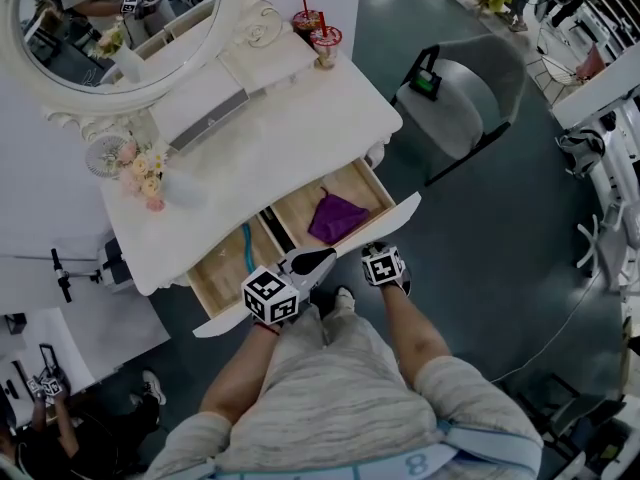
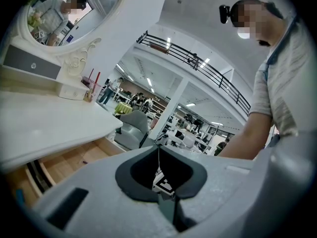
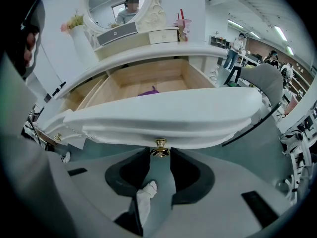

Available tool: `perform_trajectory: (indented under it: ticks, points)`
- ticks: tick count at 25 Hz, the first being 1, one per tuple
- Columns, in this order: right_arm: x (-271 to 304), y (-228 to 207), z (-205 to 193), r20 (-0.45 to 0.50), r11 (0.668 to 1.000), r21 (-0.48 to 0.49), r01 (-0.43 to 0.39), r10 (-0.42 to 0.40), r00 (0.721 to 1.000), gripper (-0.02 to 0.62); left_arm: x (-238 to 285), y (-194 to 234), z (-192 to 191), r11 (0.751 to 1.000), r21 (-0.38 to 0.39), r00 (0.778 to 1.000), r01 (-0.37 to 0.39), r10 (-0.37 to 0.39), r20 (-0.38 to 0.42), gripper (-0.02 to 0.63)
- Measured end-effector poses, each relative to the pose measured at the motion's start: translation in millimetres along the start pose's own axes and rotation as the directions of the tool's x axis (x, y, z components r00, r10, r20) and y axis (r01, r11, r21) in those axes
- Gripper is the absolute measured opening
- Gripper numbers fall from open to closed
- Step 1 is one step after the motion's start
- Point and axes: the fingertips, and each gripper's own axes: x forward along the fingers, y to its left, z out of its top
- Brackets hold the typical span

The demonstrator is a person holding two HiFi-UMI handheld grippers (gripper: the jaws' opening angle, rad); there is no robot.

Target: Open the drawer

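The white vanity's drawer (image 1: 400,213) stands pulled out, its wooden inside showing. A purple cloth (image 1: 336,218) lies in its right compartment. My right gripper (image 1: 378,250) points steeply down at the drawer's front edge. In the right gripper view its jaws (image 3: 160,152) are closed on the small gold knob (image 3: 160,145) under the curved white drawer front (image 3: 168,118). My left gripper (image 1: 325,260) hovers beside it over the drawer front, pointing nearly level. Its jaws (image 2: 158,155) are shut with nothing between them.
On the vanity top (image 1: 290,128) are a round mirror (image 1: 110,28), a vase of flowers (image 1: 150,183), two red drink cups (image 1: 318,30) and a low box with a grey front (image 1: 205,118). A grey chair (image 1: 465,98) stands to the right. A teal item (image 1: 246,248) lies in the left compartment.
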Motion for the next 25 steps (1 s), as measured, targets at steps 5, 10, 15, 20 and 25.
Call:
perform_trajectory:
  ticks: [5,10,15,20,25]
  points:
    - [-3.0,4.2,1.1,-0.007,1.000,0.011,-0.029,0.029,1.000,0.124,3.8,-4.4,-1.9,1.000,-0.001,1.000,0.005,-0.005,-0.009,0.015]
    - [-7.4,-3.7,1.3,-0.010,1.000,-0.013,-0.019,0.019,1.000,0.124,4.0,-7.2,1.0,1.000,0.004,1.000,0.006,-0.006,-0.010,0.015]
    - [-21.4,-0.4,0.4,-0.006,0.999,-0.027,-0.038,0.038,0.999,0.028,3.4,-5.6,5.5,1.000,0.008,1.000,0.003,-0.003,-0.006,0.015]
    - [-44.6,4.9,12.5,0.058,0.998,-0.014,-0.058,0.059,0.997,0.014,4.3,-6.1,9.7,1.000,0.011,1.000,0.012,-0.012,-0.005,0.015]
    - [-80.7,17.6,38.9,0.186,0.992,0.048,-0.116,0.106,0.977,0.012,3.3,-9.0,15.0,1.000,0.016,1.000,0.014,-0.014,-0.006,0.015]
